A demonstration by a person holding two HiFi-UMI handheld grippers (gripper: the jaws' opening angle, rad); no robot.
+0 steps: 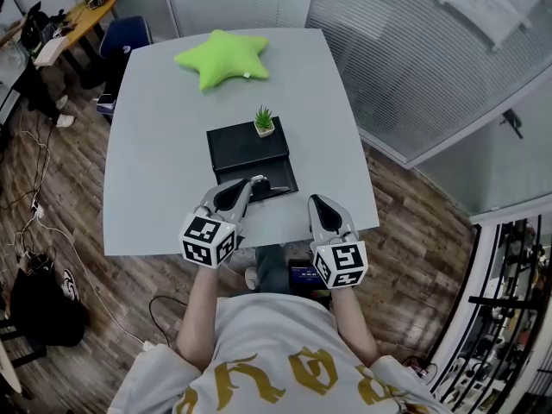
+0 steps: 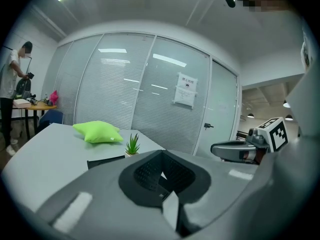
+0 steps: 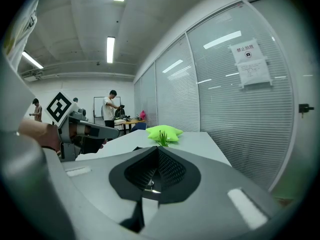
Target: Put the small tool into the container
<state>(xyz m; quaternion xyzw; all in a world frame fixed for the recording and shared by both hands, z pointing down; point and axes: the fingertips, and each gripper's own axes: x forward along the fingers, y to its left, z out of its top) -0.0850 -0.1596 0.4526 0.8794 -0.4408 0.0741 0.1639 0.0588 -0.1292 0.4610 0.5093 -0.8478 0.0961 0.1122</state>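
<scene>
My left gripper point(image 1: 245, 185) clenched empty, beside small tool point(image 1: 274, 190) at container point(image 1: 246, 149) 6 o'clock edge; right gripper point(image 1: 316, 202) clenched empty.

We were in an office. Glass partition walls point(image 1: 405, 50) backed with closed blinds ran along one side, with a printed notice point(image 3: 250, 59) stuck to one pane. A plain grey meeting table point(image 1: 155, 162) sat on wood-pattern flooring point(image 1: 69, 231). Strip lights point(image 3: 110, 43) hung overhead, and people point(image 3: 109, 108) stood at a cluttered desk point(image 1: 82, 15) farther back.
</scene>
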